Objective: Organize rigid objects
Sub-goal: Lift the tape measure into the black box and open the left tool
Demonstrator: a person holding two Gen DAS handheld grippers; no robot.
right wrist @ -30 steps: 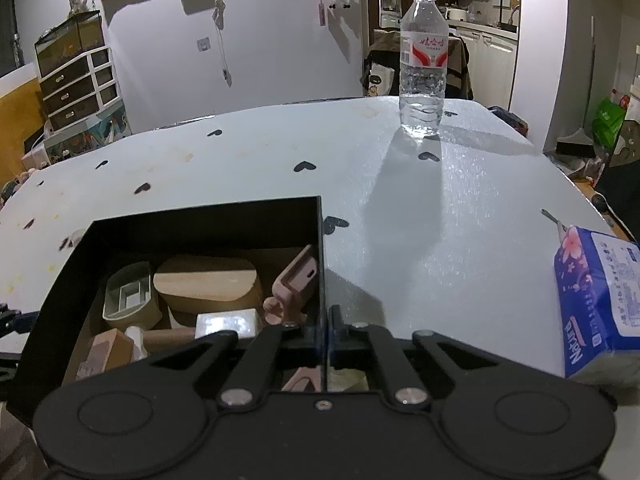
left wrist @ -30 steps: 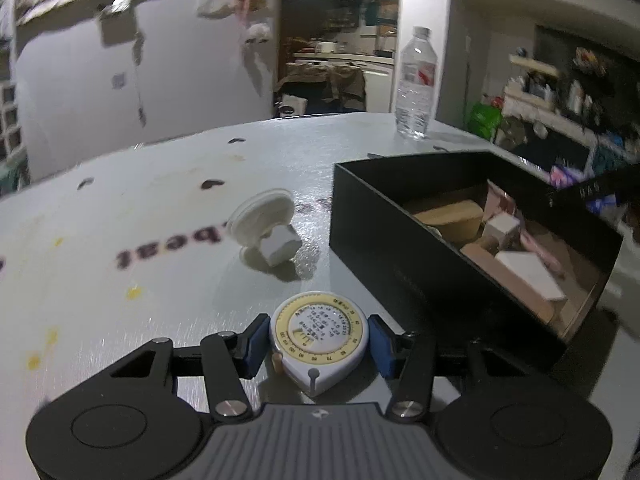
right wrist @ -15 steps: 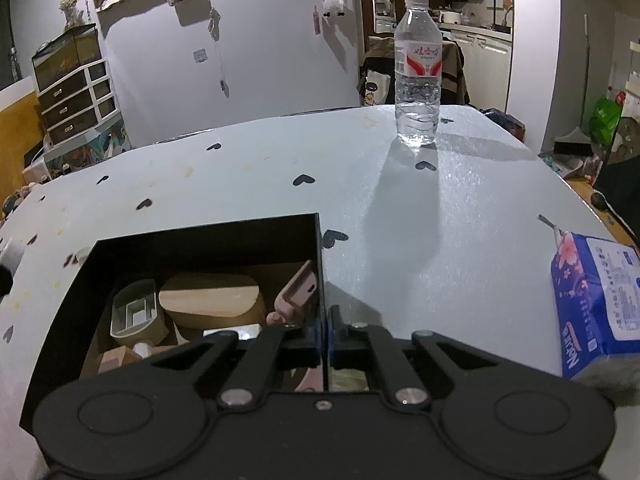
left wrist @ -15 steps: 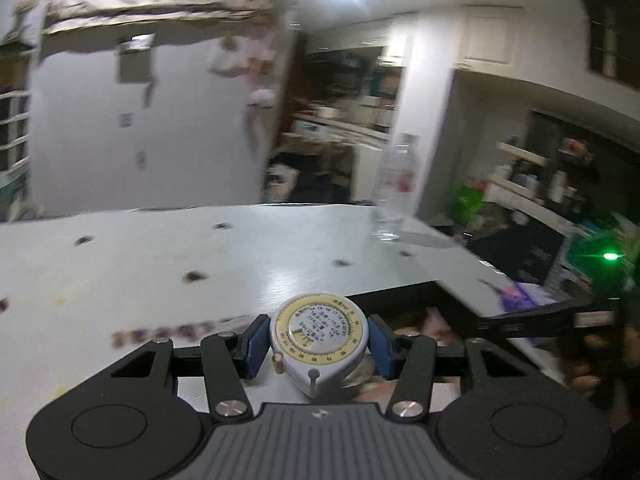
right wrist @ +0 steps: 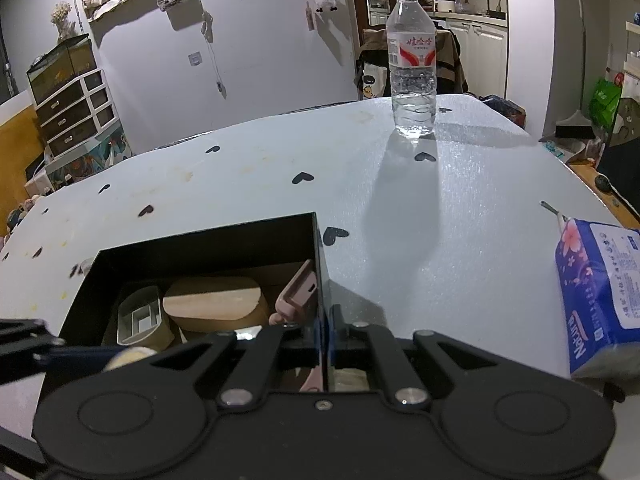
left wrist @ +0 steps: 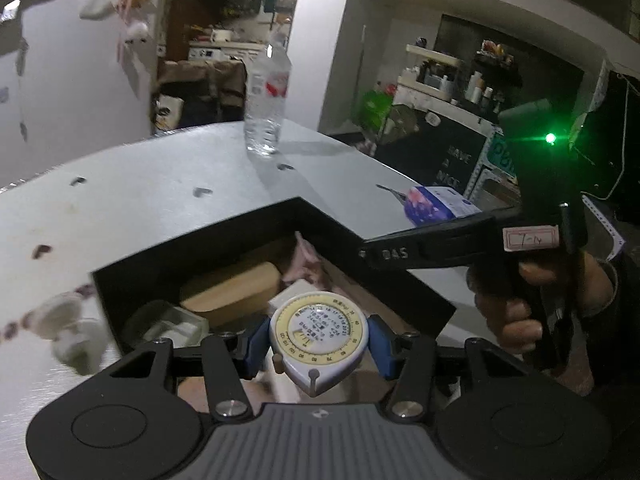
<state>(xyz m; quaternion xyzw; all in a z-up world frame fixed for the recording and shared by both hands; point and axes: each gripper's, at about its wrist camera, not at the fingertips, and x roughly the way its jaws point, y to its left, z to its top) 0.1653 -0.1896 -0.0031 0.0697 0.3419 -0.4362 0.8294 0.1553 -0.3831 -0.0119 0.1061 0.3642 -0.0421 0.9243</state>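
Observation:
My left gripper (left wrist: 318, 346) is shut on a white and yellow round tape measure (left wrist: 318, 340) and holds it above the open black box (left wrist: 328, 220). The box holds a wooden block (left wrist: 232, 288), a pink piece (left wrist: 302, 264) and a grey tray (left wrist: 168, 324). My right gripper (right wrist: 325, 328) is shut on the box's right wall (right wrist: 322, 280). The right view shows the same box (right wrist: 200, 240), wooden block (right wrist: 212, 304), pink piece (right wrist: 298, 294) and grey tray (right wrist: 138, 318). The left gripper's fingers enter that view at the lower left (right wrist: 24, 344).
A white round object (left wrist: 68, 332) lies on the white table (right wrist: 280, 168) left of the box. A water bottle (right wrist: 413, 68) stands at the far side. A blue tissue pack (right wrist: 600, 300) sits at the right edge. A hand holds the right gripper (left wrist: 536, 240).
My left gripper has lifted the tape measure off the table and swung right, from beside the box to over it. The right gripper stays clamped on the box wall.

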